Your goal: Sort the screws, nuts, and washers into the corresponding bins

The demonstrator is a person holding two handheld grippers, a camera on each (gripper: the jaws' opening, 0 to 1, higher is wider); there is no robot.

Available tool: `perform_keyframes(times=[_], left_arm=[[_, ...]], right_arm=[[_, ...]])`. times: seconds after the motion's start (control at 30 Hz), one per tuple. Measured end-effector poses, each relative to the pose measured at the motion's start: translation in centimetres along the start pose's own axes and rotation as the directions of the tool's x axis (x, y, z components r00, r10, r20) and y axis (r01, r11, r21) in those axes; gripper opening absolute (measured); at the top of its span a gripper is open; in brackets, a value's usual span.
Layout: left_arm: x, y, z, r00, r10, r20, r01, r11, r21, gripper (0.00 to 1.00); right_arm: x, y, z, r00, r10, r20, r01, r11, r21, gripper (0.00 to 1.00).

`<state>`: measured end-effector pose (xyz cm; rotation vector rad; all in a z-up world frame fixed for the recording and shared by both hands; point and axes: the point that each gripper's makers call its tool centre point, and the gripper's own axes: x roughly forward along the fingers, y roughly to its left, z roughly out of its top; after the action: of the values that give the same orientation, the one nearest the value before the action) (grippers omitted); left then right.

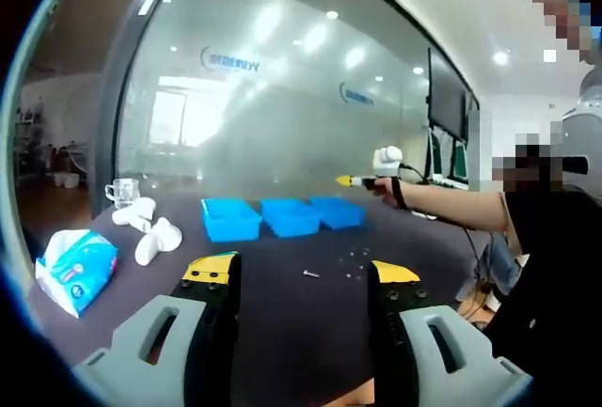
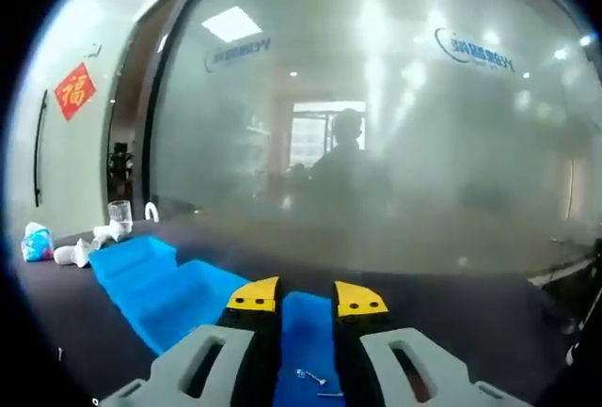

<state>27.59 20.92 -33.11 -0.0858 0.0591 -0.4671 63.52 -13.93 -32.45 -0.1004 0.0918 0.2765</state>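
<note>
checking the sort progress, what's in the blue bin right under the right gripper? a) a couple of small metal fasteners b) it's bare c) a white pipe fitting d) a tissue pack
a: in the right gripper view, a couple of small metal fasteners lie on the floor of the blue bin, seen through the narrow gap of the right gripper.

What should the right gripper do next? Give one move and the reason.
Probably draw the right gripper back toward the loose hardware on the table: its jaws stand apart with nothing between them, above a blue bin that already holds a few small pieces.
</note>
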Motion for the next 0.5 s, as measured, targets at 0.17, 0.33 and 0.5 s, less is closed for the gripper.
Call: perform_keyframes(times=[0.17,0.33,0.5], left_arm=[[0.0,-0.2,0.0,1.0,-0.003,0.001,0.003,1.0,0.001,0.53],[-0.1,-0.2,0.2,1.0,-0.003,0.006,0.003,1.0,0.001,0.53],[0.0,-0.2,0.2,1.0,-0.006,0.01,0.006,1.0,0.002,0.53]], right_arm=[[-0.8,0.3,0.2,1.0,0.015,0.013,-0.015,1.0,0.007,0.22],[-2.7,1.4,0.2,0.998,0.048,0.028,-0.048,0.999,0.012,0.24],[-5.4,2.5,0.3,0.995,0.091,0.047,-0.092,0.995,0.024,0.27]])
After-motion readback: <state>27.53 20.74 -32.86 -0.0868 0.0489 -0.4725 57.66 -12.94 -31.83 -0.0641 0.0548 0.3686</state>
